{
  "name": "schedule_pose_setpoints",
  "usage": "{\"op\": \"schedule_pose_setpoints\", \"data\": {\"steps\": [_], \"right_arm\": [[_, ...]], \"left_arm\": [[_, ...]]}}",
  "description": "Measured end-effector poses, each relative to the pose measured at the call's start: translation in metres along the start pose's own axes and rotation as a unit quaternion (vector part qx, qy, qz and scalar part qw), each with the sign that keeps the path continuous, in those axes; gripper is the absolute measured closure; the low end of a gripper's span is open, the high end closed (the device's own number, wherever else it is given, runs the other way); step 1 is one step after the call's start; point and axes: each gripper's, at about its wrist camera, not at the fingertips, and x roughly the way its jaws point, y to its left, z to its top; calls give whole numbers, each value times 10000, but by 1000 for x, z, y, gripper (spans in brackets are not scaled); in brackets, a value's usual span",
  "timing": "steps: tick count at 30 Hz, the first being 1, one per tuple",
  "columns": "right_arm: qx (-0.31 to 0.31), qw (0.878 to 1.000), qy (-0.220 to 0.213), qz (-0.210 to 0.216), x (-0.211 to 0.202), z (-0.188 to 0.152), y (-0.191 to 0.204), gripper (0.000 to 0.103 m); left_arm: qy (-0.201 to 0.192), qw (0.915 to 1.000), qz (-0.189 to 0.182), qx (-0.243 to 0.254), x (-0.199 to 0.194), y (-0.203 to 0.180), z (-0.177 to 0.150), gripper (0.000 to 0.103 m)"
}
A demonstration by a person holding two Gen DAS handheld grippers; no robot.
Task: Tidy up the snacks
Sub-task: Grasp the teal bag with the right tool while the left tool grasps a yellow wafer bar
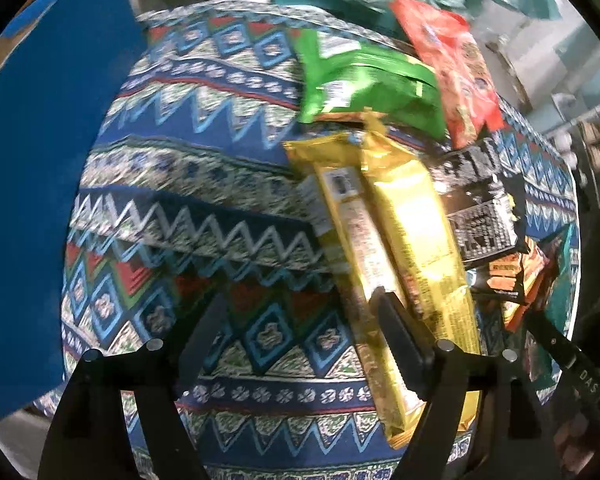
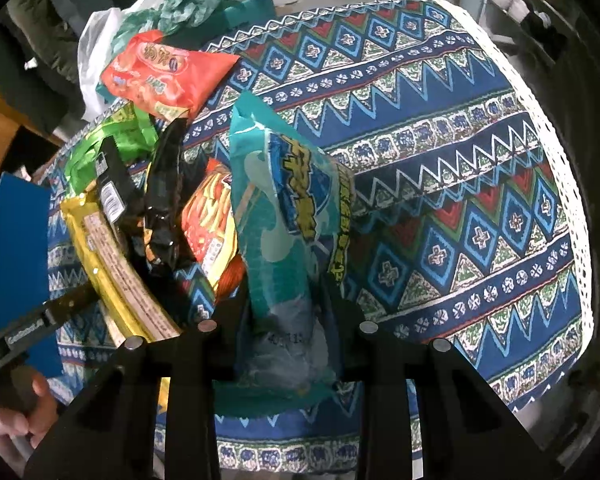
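A pile of snack packs lies on a patterned tablecloth (image 1: pixel 204 184). In the left wrist view my left gripper (image 1: pixel 300 316) is open over the cloth, its right finger (image 1: pixel 400 332) resting on a long yellow pack (image 1: pixel 404 240). Beyond lie a green pack (image 1: pixel 364 84), an orange-red pack (image 1: pixel 452 68) and a black pack (image 1: pixel 476 208). In the right wrist view my right gripper (image 2: pixel 284 308) is shut on a teal snack bag (image 2: pixel 284 216), held upright above the cloth (image 2: pixel 440 140). The yellow pack (image 2: pixel 112 264), black pack (image 2: pixel 164 200), green pack (image 2: pixel 112 140) and orange-red pack (image 2: pixel 160 76) lie to its left.
A blue box or board (image 1: pixel 40 184) stands at the table's left edge and also shows in the right wrist view (image 2: pixel 20 264). Teal and white plastic bags (image 2: pixel 188 4) lie at the far side. The white lace cloth edge (image 2: pixel 556 152) marks the table's right rim.
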Motion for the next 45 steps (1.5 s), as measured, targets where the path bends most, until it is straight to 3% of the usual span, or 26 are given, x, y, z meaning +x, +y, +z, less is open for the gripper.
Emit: {"op": "schedule_pose_setpoints", "data": {"steps": [2, 8, 17, 25, 30, 32, 33, 35, 41, 45], "right_arm": [[57, 10000, 51, 34, 5, 3, -1, 62], [57, 9999, 89, -16, 14, 7, 7, 57], [76, 10000, 40, 31, 18, 9, 10, 56], [98, 9999, 46, 4, 16, 8, -1, 50], [-19, 9998, -43, -172, 19, 12, 6, 50], [-34, 9998, -93, -200, 20, 13, 7, 50], [-46, 9997, -113, -207, 21, 14, 7, 50], [-68, 9996, -146, -239, 22, 15, 7, 62], [-242, 9984, -340, -375, 10, 14, 9, 78], [-300, 9981, -395, -374, 2, 11, 12, 82]], "left_arm": [[-32, 10000, 33, -47, -1, 6, -4, 22], [-59, 9999, -139, -59, -1, 10, -6, 22], [70, 9969, -679, -385, 24, -5, 5, 22], [83, 9981, -515, -325, 32, -41, 17, 21], [89, 9997, -139, 153, 35, -58, 10, 22], [74, 9993, 18, 354, 36, -66, 6, 31], [64, 9991, -20, 420, 36, -68, 5, 43], [146, 9987, -212, 432, 35, -68, 3, 59], [147, 9989, -360, 247, 22, -45, -3, 71], [58, 9988, -351, 344, 7, -29, -8, 74]]}}
